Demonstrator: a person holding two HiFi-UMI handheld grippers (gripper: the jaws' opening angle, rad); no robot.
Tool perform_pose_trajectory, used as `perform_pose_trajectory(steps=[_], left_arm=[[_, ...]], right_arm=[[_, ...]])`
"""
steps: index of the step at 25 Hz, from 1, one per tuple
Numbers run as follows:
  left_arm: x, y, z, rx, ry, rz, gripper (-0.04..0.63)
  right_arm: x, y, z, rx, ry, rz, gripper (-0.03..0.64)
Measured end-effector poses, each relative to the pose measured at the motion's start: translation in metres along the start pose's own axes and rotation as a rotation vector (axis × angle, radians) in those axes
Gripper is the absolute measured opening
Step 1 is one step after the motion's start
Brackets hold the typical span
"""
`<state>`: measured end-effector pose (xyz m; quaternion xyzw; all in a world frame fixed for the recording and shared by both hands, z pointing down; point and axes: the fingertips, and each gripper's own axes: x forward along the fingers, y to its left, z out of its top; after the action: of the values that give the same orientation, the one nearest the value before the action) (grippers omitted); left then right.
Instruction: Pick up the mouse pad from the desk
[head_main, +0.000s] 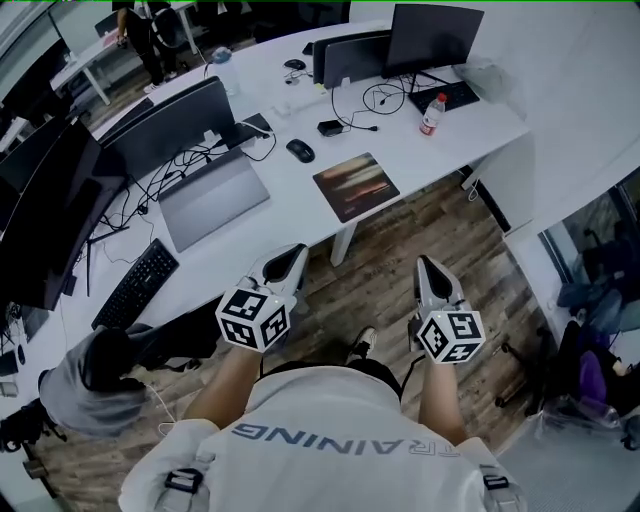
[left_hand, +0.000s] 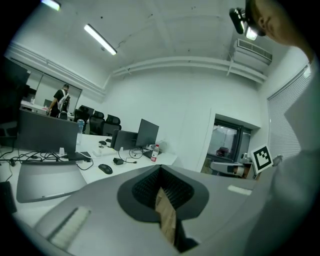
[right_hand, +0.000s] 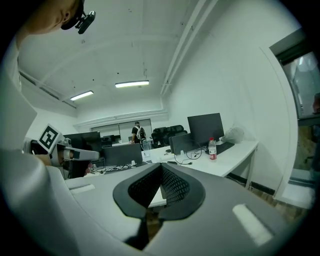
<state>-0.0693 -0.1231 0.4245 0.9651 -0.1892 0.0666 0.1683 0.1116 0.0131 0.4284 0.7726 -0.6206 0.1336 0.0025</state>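
Left gripper (head_main: 294, 252) and right gripper (head_main: 426, 264) both closed, empty, short of the desk (head_main: 440, 150). Approach step: next I must reach the mouse pad (head_main: 356, 185), opening jaws at its edge.

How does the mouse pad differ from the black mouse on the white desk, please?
The mouse pad is a flat rectangle with a streaked brown print, while the mouse is a small, rounded, plain black thing. The mouse pad is much the larger of the two. The mouse pad lies near the front edge of the desk, while the mouse sits farther back, off the pad. Both rest on the white desk.
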Motion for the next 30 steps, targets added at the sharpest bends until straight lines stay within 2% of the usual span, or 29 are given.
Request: perform_pose_trajectory(steps=[6, 15, 22, 30], left_arm=[[0.073, -0.024, 0.016, 0.014, -0.016, 0.031, 0.000], [0.166, -0.038, 0.015, -0.004, 0.004, 0.101, 0.000], [0.204, -0.007, 0.010, -0.049, 0.039, 0.143, 0.000], [0.247, 0.057, 0.039, -0.080, 0.021, 0.103, 0.000]], right_arm=[[0.036, -0.077, 0.015, 0.007, 0.022, 0.045, 0.013], [0.081, -0.177, 0.036, 0.050, 0.027, 0.075, 0.012], [0.136, -0.191, 0.026, 0.065, 0.086, 0.107, 0.012], [0.213, -0.165, 0.048, -0.002, 0.130, 0.126, 0.012]])
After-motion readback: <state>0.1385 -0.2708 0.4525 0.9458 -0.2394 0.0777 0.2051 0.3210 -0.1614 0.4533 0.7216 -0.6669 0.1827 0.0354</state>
